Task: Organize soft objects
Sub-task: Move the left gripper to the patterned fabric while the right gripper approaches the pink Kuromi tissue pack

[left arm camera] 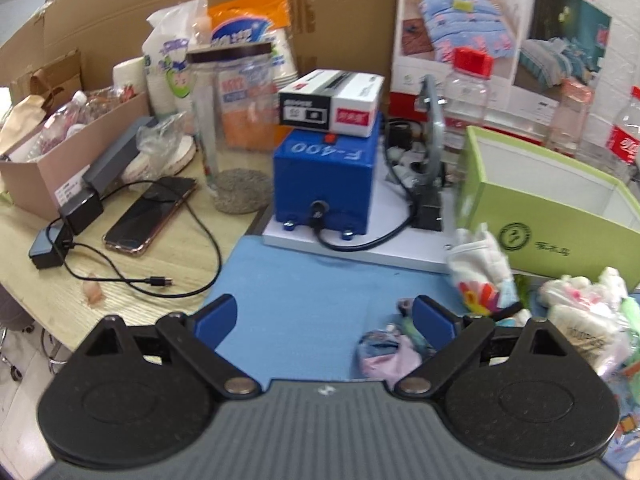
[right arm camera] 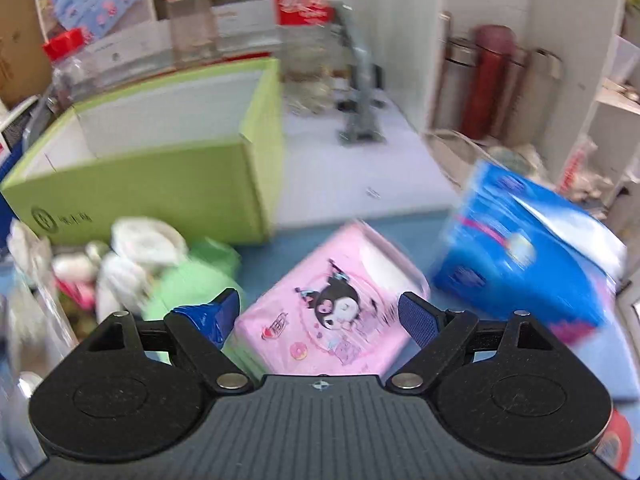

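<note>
In the left wrist view my left gripper (left arm camera: 326, 320) is open over the blue mat (left arm camera: 296, 292), with nothing between its fingers. A small pink and blue soft item (left arm camera: 384, 354) lies just inside its right finger. A white sock with a coloured print (left arm camera: 480, 276) leans by the green box (left arm camera: 560, 220), beside a pile of white soft things (left arm camera: 580, 316). In the right wrist view my right gripper (right arm camera: 322, 318) is shut on a pink tissue pack (right arm camera: 332, 304) with a cartoon figure. A blue tissue pack (right arm camera: 520, 252) lies to its right, and the green box (right arm camera: 168, 184) stands at the left.
A blue machine (left arm camera: 326, 168) with a white carton on top stands beyond the mat, next to a glass jar (left arm camera: 234, 128). A phone (left arm camera: 150, 216) and a cable lie on the wooden table at the left. Bottles (left arm camera: 466, 96) stand behind the green box. Soft items (right arm camera: 132, 264) are piled before it.
</note>
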Demonstrator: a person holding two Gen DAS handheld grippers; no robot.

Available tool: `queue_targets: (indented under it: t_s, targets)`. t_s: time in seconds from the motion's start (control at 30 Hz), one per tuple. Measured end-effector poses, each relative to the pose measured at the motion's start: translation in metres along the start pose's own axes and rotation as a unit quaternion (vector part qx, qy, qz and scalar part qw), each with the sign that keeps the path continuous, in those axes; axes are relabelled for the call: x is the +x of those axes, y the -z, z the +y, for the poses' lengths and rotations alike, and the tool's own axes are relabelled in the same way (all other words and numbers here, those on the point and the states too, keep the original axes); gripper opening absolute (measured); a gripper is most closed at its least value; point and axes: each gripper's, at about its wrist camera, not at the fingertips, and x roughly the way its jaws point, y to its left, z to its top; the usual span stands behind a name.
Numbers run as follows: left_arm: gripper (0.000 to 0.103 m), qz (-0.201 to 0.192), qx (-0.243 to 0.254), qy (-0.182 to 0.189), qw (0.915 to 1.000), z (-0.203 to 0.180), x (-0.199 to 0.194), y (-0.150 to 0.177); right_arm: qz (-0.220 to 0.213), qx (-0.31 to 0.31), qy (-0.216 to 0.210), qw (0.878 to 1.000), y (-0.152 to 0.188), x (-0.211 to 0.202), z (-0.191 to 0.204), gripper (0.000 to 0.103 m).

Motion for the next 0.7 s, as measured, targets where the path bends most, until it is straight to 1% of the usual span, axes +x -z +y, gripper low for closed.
queue_targets:
  t_s: [0.03,0.1,0.17,0.2,0.23,0.27,0.3,0.37,0.4,0.47,0.57,0.6,0.63,0.7]
  targets:
    - [0.094,0.004,-0.007,-0.003,1.0,0.005,0.004,0.0,0.0,0.002,0.006,1.0,0.01,-0.005,-0.006,0.073]
    - [0.094,0.026,-0.023,0.002,0.9994,0.011,0.014,0.001,-0.017,0.031,-0.005,0.999,0.026,-0.02,-0.017,0.073]
    - [0.094,0.05,-0.033,0.028,0.9978,0.01,0.023,0.002,-0.046,0.061,-0.033,0.997,0.035,-0.036,-0.023,0.073]
    - [0.094,0.059,-0.027,0.04,0.9971,0.006,0.027,0.003,-0.063,0.075,-0.05,0.994,0.036,-0.044,-0.024,0.073]
    - [0.094,0.064,-0.01,0.051,0.9966,-0.002,0.031,0.004,-0.076,0.087,-0.063,0.991,0.04,-0.05,-0.026,0.073]
    - [0.094,0.067,0.016,0.06,0.9958,-0.012,0.036,0.005,-0.085,0.1,-0.076,0.988,0.043,-0.053,-0.027,0.073]
    - [0.094,0.071,0.039,0.062,0.9947,-0.019,0.041,0.005,-0.089,0.109,-0.088,0.986,0.044,-0.055,-0.027,0.073]
    - [0.094,0.077,0.084,0.063,0.9915,-0.03,0.056,0.004,-0.086,0.112,-0.106,0.984,0.046,-0.057,-0.029,0.073]
    - [0.094,0.081,0.097,0.06,0.9902,-0.031,0.061,0.004,-0.08,0.105,-0.109,0.985,0.043,-0.056,-0.029,0.073]
    - [0.094,0.074,0.117,0.085,0.9866,-0.026,0.069,0.002,-0.07,0.092,-0.101,0.988,0.047,-0.058,-0.03,0.073]
    - [0.094,0.087,0.121,0.112,0.9826,-0.018,0.074,-0.003,-0.057,0.084,-0.079,0.992,0.053,-0.056,-0.036,0.073]
    - [0.094,0.086,0.132,0.123,0.9798,-0.017,0.074,-0.002,-0.051,0.086,-0.074,0.992,0.055,-0.054,-0.041,0.073]
    - [0.094,0.087,0.143,0.143,0.9756,-0.015,0.072,0.0,-0.048,0.089,-0.072,0.992,0.056,-0.052,-0.043,0.073]
    - [0.094,0.088,0.147,0.173,0.9699,-0.013,0.068,-0.001,-0.043,0.095,-0.074,0.992,0.057,-0.049,-0.044,0.073]
